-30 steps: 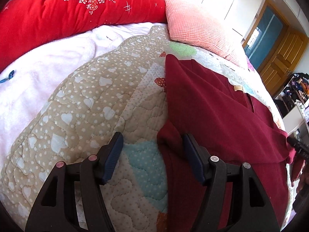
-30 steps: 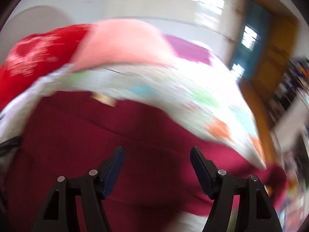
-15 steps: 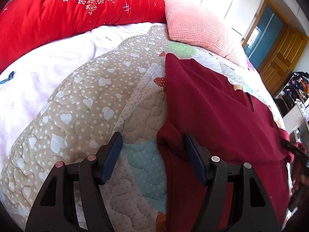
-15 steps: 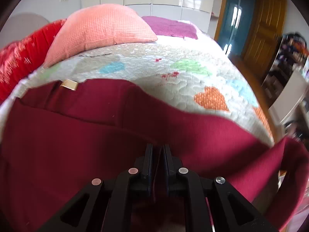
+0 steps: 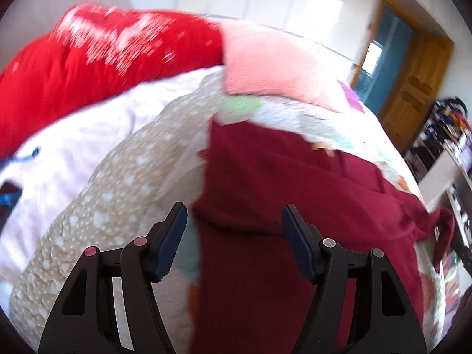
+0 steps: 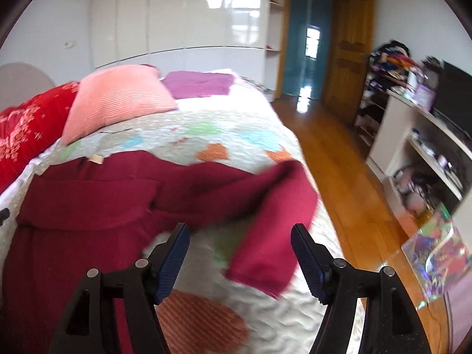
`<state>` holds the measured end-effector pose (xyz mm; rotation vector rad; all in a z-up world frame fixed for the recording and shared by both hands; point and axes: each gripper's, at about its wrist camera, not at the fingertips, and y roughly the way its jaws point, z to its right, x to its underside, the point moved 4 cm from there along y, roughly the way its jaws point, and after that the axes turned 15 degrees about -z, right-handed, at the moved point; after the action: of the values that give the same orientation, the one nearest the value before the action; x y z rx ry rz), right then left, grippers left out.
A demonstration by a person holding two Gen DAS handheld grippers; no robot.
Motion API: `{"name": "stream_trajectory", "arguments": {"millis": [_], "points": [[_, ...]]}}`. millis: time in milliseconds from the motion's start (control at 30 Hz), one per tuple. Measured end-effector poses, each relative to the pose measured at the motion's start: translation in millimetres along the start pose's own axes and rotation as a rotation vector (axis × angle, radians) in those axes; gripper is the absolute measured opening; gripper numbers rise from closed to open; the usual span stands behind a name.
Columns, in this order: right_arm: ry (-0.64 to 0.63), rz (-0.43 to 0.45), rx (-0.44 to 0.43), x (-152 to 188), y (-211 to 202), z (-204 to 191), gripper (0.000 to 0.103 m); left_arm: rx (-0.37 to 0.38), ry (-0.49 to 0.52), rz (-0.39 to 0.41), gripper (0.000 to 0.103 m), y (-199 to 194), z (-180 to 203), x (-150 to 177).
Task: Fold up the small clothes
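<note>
- Right gripper [image 6: 239, 258]: jaws spread, holding nothing; the dark red garment's [image 6: 88, 206] loose sleeve [image 6: 274, 221] lies just ahead between its fingers, long axis running forward-left toward the body.
- Left gripper [image 5: 234, 242]: jaws apart, empty, over the garment's folded left edge on the quilt [image 5: 118, 200].
- Judgement: the right gripper is nearer the sleeve.

The sweater [image 6: 97, 206] lies on the quilt [image 6: 224, 129], with the pillow [image 6: 118, 97] behind it.

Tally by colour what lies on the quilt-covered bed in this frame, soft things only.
Dark red: 1, the sweater
Bright red: 1, the duvet
Salmon pink: 1, the pillow
Purple: 1, the cloth
Pale pink: 1, the blanket
Total: 5
</note>
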<state>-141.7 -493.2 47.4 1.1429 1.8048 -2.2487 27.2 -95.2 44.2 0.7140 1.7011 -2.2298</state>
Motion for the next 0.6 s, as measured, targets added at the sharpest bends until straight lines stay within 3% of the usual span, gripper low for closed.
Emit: {"name": "stream_trajectory", "arguments": {"millis": [167, 333, 500, 600], "points": [[0.149, -0.032, -0.018, 15, 8, 48, 0.069, 0.046, 0.087, -0.047, 0.067, 1, 38, 3], [0.258, -0.091, -0.015, 27, 25, 87, 0.069, 0.042, 0.114, -0.097, 0.067, 21, 56, 12], [0.277, -0.125, -0.113, 23, 42, 87, 0.069, 0.049, 0.118, -0.135, 0.067, 31, 67, 23], [0.241, -0.193, -0.143, 25, 65, 74, 0.065, 0.042, 0.135, -0.134, 0.067, 31, 71, 26]]}}
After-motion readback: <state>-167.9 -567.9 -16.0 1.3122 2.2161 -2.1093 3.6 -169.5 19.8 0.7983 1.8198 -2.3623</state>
